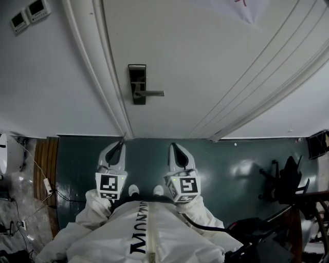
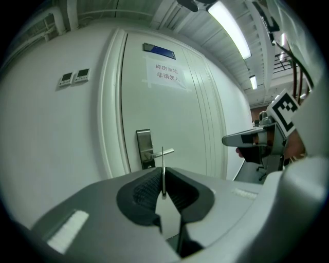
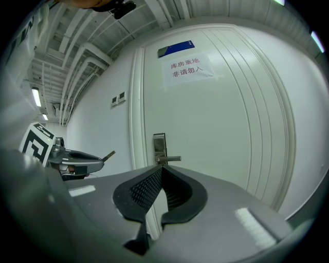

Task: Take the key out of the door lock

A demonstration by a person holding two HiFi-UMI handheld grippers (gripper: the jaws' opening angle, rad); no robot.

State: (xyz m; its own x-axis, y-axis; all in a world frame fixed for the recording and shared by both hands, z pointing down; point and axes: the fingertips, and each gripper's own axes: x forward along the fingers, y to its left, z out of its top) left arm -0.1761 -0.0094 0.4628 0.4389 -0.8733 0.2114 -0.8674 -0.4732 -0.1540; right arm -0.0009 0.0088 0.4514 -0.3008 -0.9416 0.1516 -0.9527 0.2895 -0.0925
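The white door (image 1: 205,61) carries a dark lock plate (image 1: 136,83) with a lever handle (image 1: 150,93). No key shows in the lock. My left gripper (image 1: 119,149) is held back from the door, shut on a thin metal key (image 2: 163,159) that sticks out past its pads. The right gripper view shows that key (image 3: 108,154) poking from the left gripper's tip. My right gripper (image 1: 175,150) hangs beside it with its pads (image 3: 149,187) together and nothing between them. Both gripper views look at the lock plate (image 2: 144,148) from a distance.
A paper notice (image 2: 167,74) and a blue plate (image 2: 159,50) are on the door. Two wall panels (image 1: 28,15) sit left of the frame. Cables and a power strip (image 1: 47,184) lie on the floor at left. A dark chair (image 1: 285,180) stands at right.
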